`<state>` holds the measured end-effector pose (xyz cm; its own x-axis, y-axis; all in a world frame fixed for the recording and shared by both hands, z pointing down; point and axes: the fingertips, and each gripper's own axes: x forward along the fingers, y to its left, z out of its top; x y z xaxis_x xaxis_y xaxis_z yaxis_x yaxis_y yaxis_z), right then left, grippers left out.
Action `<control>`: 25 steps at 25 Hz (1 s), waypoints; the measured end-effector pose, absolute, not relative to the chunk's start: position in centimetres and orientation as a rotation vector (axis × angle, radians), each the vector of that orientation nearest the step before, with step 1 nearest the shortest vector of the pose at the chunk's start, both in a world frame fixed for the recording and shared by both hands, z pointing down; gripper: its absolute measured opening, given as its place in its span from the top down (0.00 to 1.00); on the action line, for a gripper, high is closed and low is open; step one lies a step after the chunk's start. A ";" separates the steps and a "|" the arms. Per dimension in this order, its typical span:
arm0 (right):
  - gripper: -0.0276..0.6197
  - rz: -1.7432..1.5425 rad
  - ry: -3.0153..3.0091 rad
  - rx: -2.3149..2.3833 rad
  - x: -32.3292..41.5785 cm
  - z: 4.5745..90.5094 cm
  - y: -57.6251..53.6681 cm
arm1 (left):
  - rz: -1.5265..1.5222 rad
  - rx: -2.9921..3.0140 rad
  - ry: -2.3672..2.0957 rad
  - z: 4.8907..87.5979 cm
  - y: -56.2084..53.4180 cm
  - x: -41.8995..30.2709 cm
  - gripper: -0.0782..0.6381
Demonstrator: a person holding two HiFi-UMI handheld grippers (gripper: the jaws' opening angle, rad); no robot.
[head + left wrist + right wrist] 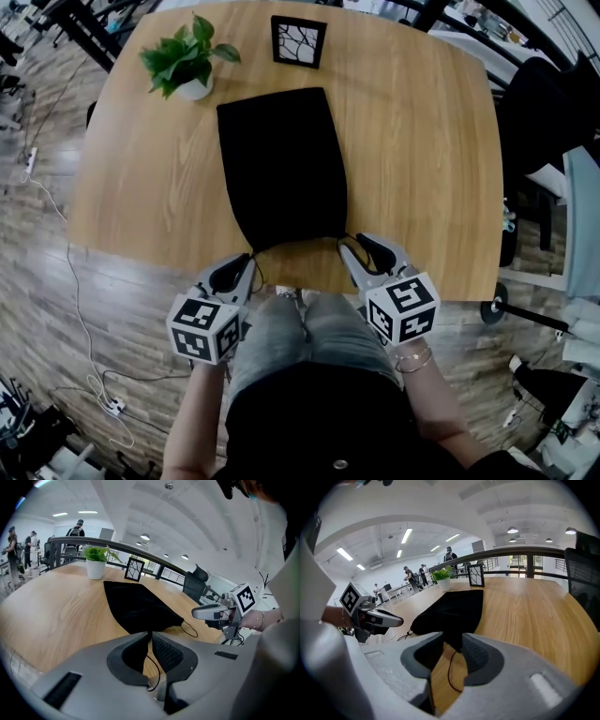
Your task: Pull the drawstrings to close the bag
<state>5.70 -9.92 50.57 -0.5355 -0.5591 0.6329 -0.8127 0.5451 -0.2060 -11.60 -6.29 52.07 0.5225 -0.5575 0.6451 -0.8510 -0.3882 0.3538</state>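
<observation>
L gripper (151,634) pinches black bag's (281,169) drawstring (157,670). R gripper (453,641) fingers apart, other string (450,670) loose between.

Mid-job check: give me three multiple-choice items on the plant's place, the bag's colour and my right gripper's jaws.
1. Relative to the bag, the plant stands: A) on it; B) beside its far left corner, on the table; C) inside it.
2. The bag is: A) red; B) black; C) white.
3. The right gripper has its jaws: A) apart; B) clamped on the plant; C) clamped on the bag.
B: the head view shows it on bare wood. B: the cloth is black in every view. A: the table shows between them, with the drawstring lying loose.
</observation>
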 end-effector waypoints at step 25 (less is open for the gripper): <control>0.64 0.546 -2.139 0.959 4.8 57.6 -11.5 | 0.783 2.030 -1.109 57.9 -7.3 -11.3 0.73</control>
<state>4.80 -11.50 57.64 -0.4654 -0.4647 0.7533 -0.7689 0.6339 -0.0840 -11.26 -7.27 57.93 0.4541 -0.4599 0.7631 -0.8730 -0.4008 0.2780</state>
